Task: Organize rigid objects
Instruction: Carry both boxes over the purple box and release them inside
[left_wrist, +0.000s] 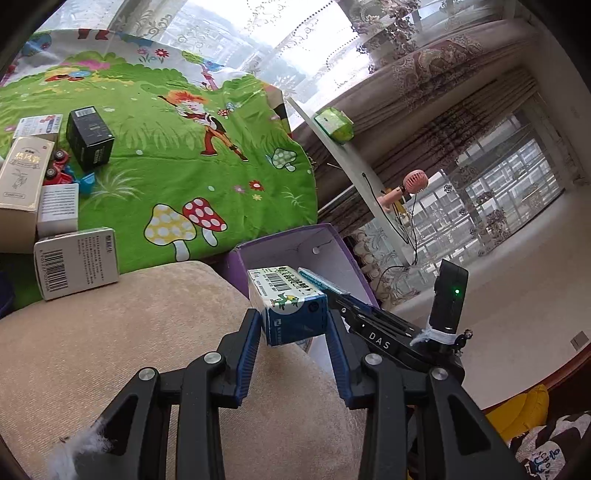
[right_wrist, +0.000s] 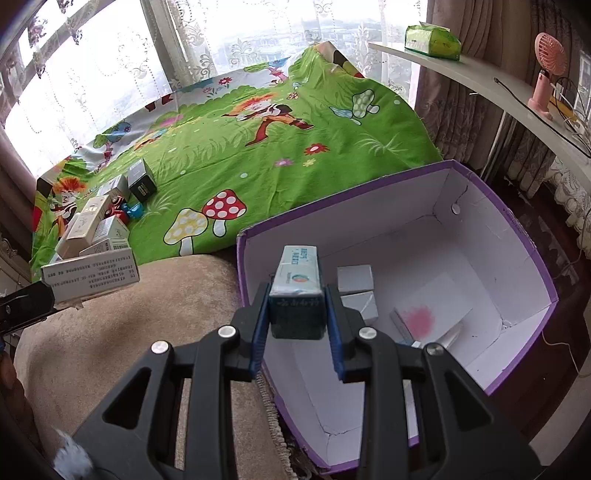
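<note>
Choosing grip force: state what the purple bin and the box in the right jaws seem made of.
Purple bin: apparently paperboard, matte white inside, with cracked corners and creased walls. Held box: apparently thin printed carton with a slight sheen, sharp folded edges, clamped in the right gripper.

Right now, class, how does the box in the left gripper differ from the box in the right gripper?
The white and blue box bears a green cartoon print; the teal box is plainer. The white and blue box hangs before the purple bin; the teal box is over its rim. Both are held between fingers.
</note>
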